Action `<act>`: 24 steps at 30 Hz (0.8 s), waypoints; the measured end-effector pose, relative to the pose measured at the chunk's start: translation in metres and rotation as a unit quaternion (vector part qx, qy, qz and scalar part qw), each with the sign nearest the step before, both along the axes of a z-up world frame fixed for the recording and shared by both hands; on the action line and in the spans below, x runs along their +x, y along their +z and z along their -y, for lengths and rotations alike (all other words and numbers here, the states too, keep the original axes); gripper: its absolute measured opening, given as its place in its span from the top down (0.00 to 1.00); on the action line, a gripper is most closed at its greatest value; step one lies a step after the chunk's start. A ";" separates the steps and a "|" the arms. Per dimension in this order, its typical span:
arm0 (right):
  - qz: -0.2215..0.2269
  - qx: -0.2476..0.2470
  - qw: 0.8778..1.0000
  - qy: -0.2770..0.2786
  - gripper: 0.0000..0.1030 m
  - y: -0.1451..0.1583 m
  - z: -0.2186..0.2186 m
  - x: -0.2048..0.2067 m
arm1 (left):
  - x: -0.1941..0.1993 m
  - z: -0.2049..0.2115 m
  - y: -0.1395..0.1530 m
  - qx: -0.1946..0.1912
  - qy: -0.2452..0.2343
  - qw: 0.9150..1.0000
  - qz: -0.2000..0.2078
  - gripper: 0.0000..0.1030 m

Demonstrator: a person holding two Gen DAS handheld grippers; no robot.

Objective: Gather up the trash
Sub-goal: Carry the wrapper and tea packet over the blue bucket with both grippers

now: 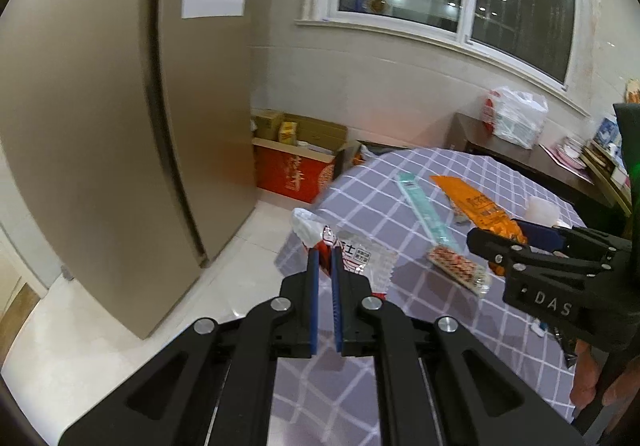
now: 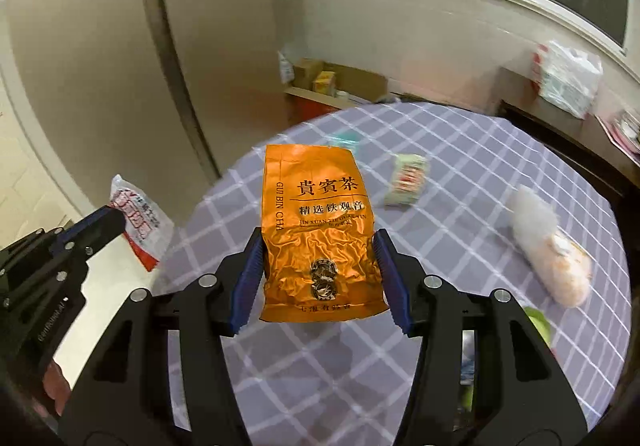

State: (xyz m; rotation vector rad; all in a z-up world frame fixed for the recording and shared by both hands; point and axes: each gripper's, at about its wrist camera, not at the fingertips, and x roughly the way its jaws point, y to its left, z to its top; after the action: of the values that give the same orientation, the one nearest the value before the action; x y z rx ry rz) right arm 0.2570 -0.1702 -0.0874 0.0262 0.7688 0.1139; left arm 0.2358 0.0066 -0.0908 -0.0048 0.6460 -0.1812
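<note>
My left gripper [image 1: 325, 255] is shut on a clear plastic wrapper with red print [image 1: 352, 252], held over the table's left edge; it also shows in the right wrist view [image 2: 138, 220]. My right gripper [image 2: 318, 242] holds an orange foil tea bag [image 2: 318, 230] between its blue pads, above the table; the pads press its two sides. In the left wrist view the right gripper [image 1: 516, 242] sits at the right with the orange bag [image 1: 480, 208] in it.
A round table with a grey checked cloth [image 2: 460, 174] carries a teal strip packet [image 1: 426, 206], a small patterned packet [image 1: 458, 268], a green-white packet [image 2: 406, 180] and a white-orange bag [image 2: 552, 246]. A beige fridge [image 1: 100, 126] stands left, cardboard boxes [image 1: 298, 162] behind.
</note>
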 end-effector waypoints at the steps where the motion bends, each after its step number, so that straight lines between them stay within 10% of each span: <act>1: 0.000 0.002 1.000 0.008 0.48 0.000 -0.007 0.001 | -0.001 -0.006 0.001 0.000 0.006 1.000 0.002 0.95; 24: -0.065 0.004 0.988 0.139 0.48 -0.045 -0.199 0.034 | -0.002 -0.164 -0.039 -0.011 0.137 0.989 -0.051 0.94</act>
State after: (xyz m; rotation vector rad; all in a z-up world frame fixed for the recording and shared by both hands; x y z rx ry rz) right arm 0.2910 0.0286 -0.1321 -0.0669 0.8991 0.3842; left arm 0.2337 0.1705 -0.1297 -0.1242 0.7376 0.0772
